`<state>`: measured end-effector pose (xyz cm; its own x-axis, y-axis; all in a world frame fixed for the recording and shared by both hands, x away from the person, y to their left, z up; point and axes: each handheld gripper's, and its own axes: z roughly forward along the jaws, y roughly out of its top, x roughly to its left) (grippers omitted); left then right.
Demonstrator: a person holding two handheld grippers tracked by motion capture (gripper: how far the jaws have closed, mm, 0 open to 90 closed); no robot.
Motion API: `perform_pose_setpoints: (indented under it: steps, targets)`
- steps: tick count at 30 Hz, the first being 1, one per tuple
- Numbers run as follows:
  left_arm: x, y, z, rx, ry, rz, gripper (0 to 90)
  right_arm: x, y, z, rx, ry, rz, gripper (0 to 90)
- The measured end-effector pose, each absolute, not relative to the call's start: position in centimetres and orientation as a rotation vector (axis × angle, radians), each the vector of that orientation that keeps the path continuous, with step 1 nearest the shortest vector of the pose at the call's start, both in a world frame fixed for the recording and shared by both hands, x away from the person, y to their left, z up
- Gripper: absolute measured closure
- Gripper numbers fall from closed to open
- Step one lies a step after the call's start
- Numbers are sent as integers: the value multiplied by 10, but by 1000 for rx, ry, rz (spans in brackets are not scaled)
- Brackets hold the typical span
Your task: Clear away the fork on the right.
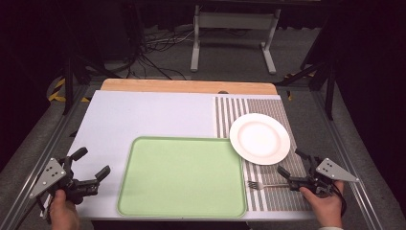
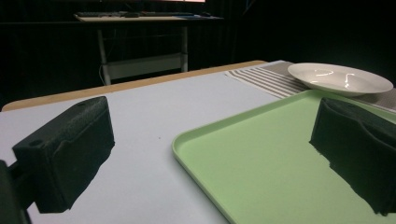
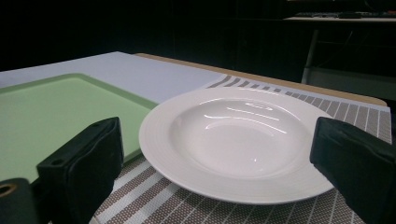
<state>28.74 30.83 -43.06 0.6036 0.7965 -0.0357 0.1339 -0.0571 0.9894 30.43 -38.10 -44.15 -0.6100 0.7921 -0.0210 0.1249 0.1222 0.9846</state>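
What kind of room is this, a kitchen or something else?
Most likely a lab or test room staged as a dining spot, not a kitchen. A white plate, a fork and a green tray lie on a table framed by metal rails, with loose cables on the carpeted floor and dark curtains behind.

The plate (image 1: 260, 138) hangs over the green tray (image 1: 182, 177), so the tray's far right corner is covered. Beside the plate, the fork (image 1: 262, 184) is tiny, tines basically unreadable, and its handle end disappears under the right gripper (image 1: 293, 165). The tray's near side is cut off in the left gripper view.
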Motion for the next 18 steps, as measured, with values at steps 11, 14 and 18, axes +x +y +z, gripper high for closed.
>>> perform_pose_setpoints:
  steps: [11, 14, 18]
  targets:
    - [287, 309, -431, 1560, 807, 646, 3, 304, -382, -441, 884, 1837, 1533, 38]
    - [287, 309, -431, 1560, 808, 645, 3, 304, -381, -441, 884, 1839, 1535, 38]
    - [287, 309, -431, 1559, 812, 644, 3, 305, -381, -439, 882, 1843, 1539, 38]
